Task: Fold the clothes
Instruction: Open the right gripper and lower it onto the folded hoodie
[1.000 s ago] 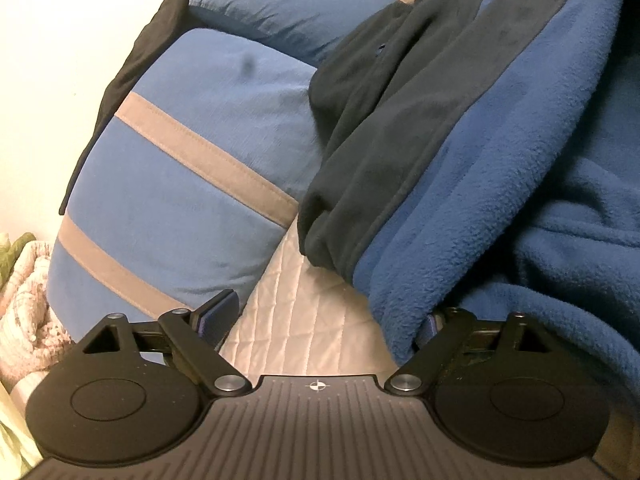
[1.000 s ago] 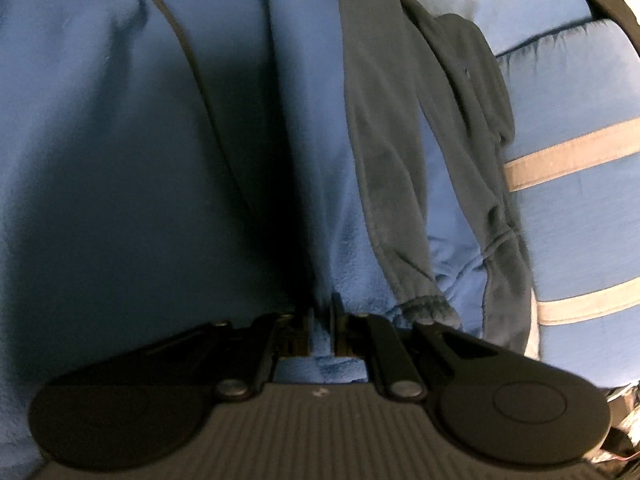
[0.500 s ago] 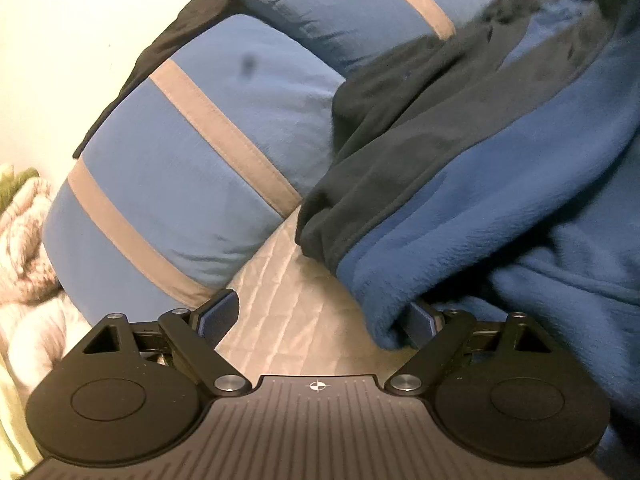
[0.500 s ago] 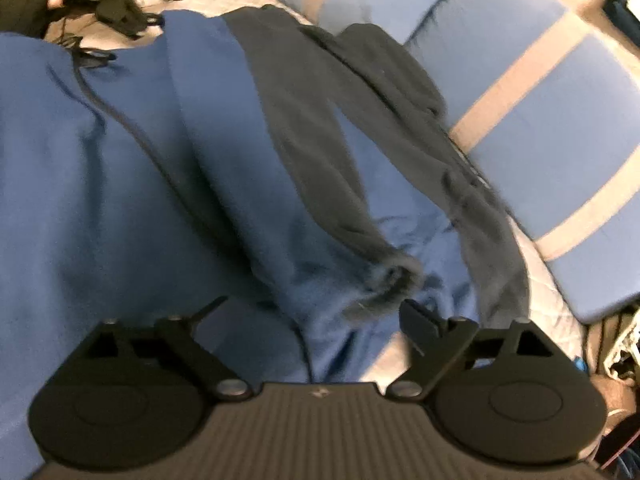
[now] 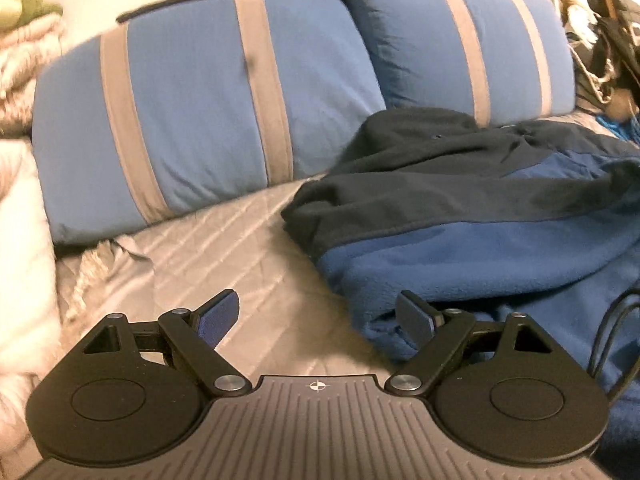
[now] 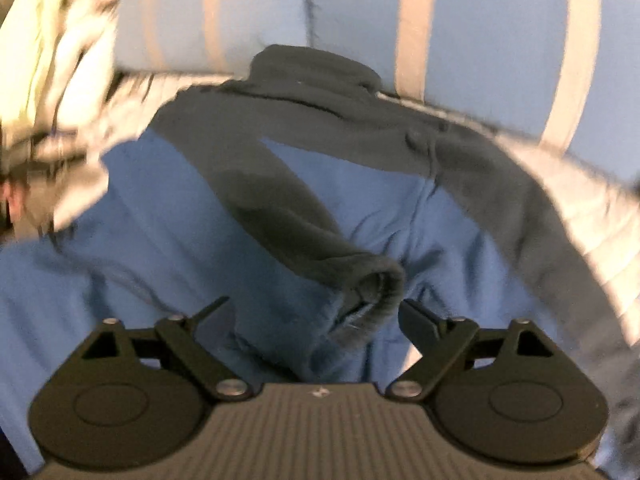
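On the quilted bedspread point(image 5: 224, 248), a blue and dark grey fleece jacket point(image 5: 472, 240) is spread below two striped blue pillows point(image 5: 192, 120). No containers are seen. The left gripper point(image 5: 318, 316) is held wide open and empty, the jacket's edge just beside its right finger. The right gripper point(image 6: 316, 320) is seen closing slightly from wide, a sleeve cuff point(image 6: 372, 284) lying between its fingers, ungripped.
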`<state>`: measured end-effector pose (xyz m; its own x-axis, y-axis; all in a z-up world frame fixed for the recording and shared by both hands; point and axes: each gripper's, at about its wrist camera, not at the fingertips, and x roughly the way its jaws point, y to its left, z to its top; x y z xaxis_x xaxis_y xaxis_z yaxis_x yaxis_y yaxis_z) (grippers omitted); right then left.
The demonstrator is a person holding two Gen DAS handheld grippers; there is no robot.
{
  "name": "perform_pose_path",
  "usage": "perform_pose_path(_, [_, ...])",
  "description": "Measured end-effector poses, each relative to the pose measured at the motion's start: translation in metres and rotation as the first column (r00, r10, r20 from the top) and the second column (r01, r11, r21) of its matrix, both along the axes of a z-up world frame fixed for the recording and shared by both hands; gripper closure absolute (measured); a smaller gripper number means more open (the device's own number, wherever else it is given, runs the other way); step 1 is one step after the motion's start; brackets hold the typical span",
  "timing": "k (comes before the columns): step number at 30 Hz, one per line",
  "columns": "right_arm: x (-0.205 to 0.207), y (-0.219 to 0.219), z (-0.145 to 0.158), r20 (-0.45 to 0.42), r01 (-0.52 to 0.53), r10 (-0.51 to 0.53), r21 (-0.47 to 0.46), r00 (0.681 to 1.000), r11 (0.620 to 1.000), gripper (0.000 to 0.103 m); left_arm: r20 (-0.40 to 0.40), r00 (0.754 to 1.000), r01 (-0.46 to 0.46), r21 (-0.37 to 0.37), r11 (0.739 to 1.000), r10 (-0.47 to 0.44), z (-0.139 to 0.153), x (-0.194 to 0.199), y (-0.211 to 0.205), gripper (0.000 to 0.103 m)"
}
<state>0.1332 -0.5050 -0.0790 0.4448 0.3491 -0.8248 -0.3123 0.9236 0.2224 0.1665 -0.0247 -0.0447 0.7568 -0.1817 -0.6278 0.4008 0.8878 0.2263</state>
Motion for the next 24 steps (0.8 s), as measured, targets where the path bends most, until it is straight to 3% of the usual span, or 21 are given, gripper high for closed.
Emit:
perform_pose_path(2, [0.012,-0.004,-0.014,-0.036,0.059,-0.057,0.061,0.998,0.996,0.019,-0.011,1.0,-0.014,-0.009,1.0,0.014,-0.003,0.003,-0.004,0.016])
perform_pose_path(4, [0.024,-0.007,-0.029,-0.065,0.103,-0.097,0.094,0.993,0.99,0.033,-0.027,1.0,-0.017,-0.025,1.0,0.016,-0.005,0.006,-0.006,0.016])
perform_pose_path(5, [0.029,-0.008,-0.036,-0.078,0.119,-0.112,0.104,0.991,0.987,0.043,-0.033,0.999,-0.019,-0.03,0.999,0.018,-0.006,0.007,-0.006,0.016])
perform_pose_path(6, [0.033,-0.008,-0.042,-0.09,0.13,-0.12,0.112,0.989,0.985,0.06,-0.039,0.999,-0.022,-0.033,0.999,0.021,-0.007,0.009,-0.007,0.016])
perform_pose_path(7, [0.035,-0.008,-0.047,-0.095,0.131,-0.12,0.116,0.988,0.985,0.088,-0.044,0.999,-0.027,-0.033,0.999,0.025,-0.008,0.011,-0.007,0.016])
perform_pose_path(8, [0.036,-0.006,-0.047,-0.085,0.124,-0.114,0.116,0.99,0.985,0.091,-0.046,0.999,-0.029,-0.031,0.999,0.027,-0.008,0.011,-0.005,0.016])
perform_pose_path(12, [0.027,-0.002,-0.022,0.105,0.05,-0.067,0.15,0.992,0.987,0.091,-0.044,0.999,0.004,-0.003,1.0,-0.004,-0.01,0.011,0.0,0.016])
perform_pose_path(14, [0.025,-0.006,-0.018,0.139,0.055,-0.075,0.14,0.987,0.989,0.088,-0.052,0.999,0.016,0.02,1.0,-0.015,-0.013,0.011,0.002,0.016])
perform_pose_path(15, [0.026,-0.007,-0.02,0.136,0.068,-0.085,0.124,0.987,0.99,0.08,-0.057,0.998,0.021,0.032,0.999,-0.019,-0.015,0.011,0.002,0.016])
perform_pose_path(16, [0.029,-0.009,-0.025,0.114,0.088,-0.099,0.099,0.989,0.991,0.059,-0.063,0.998,0.02,0.034,0.999,-0.018,-0.017,0.011,0.002,0.016])
perform_pose_path(19, [0.031,-0.013,-0.035,0.079,0.133,-0.137,0.048,0.987,0.99,0.032,-0.079,0.997,0.011,0.014,1.0,-0.01,-0.022,0.014,-0.001,0.016])
perform_pose_path(21, [0.026,-0.016,-0.032,0.098,0.148,-0.155,0.068,0.983,0.987,0.023,-0.079,0.997,-0.003,0.01,1.0,0.004,-0.025,0.019,-0.004,0.016])
perform_pose_path(24, [0.022,-0.018,-0.027,0.109,0.165,-0.172,0.075,0.979,0.983,0.022,-0.075,0.996,-0.05,0.027,0.998,0.052,-0.031,0.03,-0.008,0.016])
